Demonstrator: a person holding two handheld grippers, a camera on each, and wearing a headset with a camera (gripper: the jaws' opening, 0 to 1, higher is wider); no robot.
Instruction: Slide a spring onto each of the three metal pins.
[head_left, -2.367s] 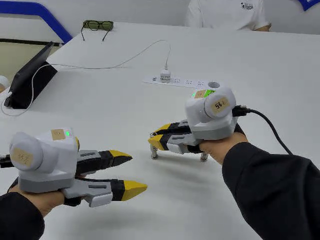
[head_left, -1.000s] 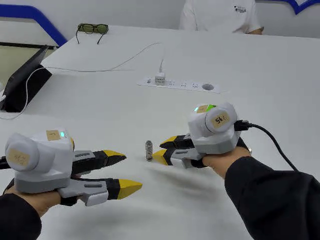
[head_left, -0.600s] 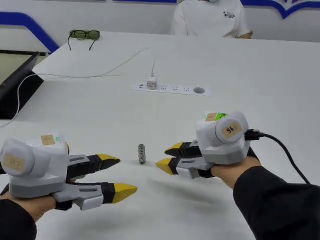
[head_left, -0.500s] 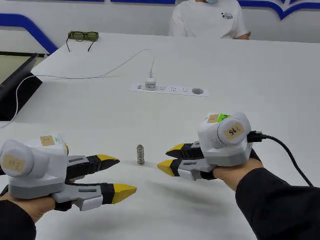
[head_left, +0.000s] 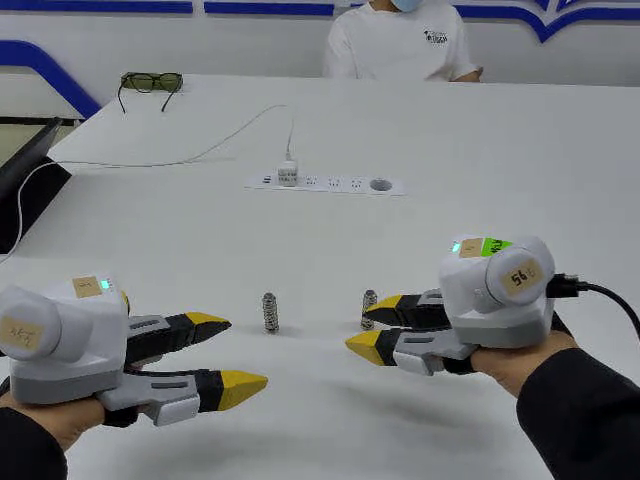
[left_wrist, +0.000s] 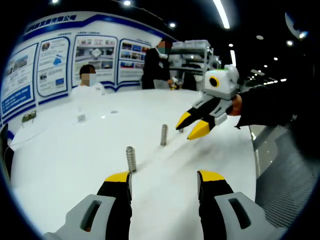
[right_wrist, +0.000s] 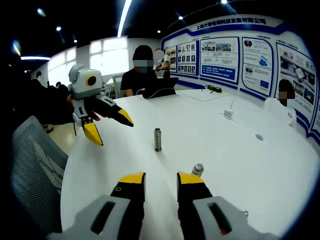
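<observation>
Nearest, the left hand-held gripper (head_left: 228, 352) hovers low over the white tabletop (head_left: 500, 150), its jaws spread wide with nothing between them. The spring-wrapped pin (head_left: 269, 312) standing upright just beyond those jaw tips serves as the landmark.

Right of that pin, the right hand-held gripper (head_left: 374, 325) points back toward it, jaws only narrowly parted and empty. A second pin (head_left: 369, 308), also upright and coiled in a spring, stands right of the landmark pin, just beside the right gripper's farther jaw tip. In the right gripper view it sits just ahead and slightly right of the jaws. Both pins have vertical long axes, so two of the three look finished.

A small metal stub (right_wrist: 245, 213), further right of the landmark pin and alongside the right gripper's body, may be the third pin, though it is too small to tell. If it is, the right hand is the nearer one.

Well beyond the landmark pin lie a power strip (head_left: 325, 184), then sunglasses (head_left: 150, 82) and a seated person (head_left: 395, 40).
</observation>
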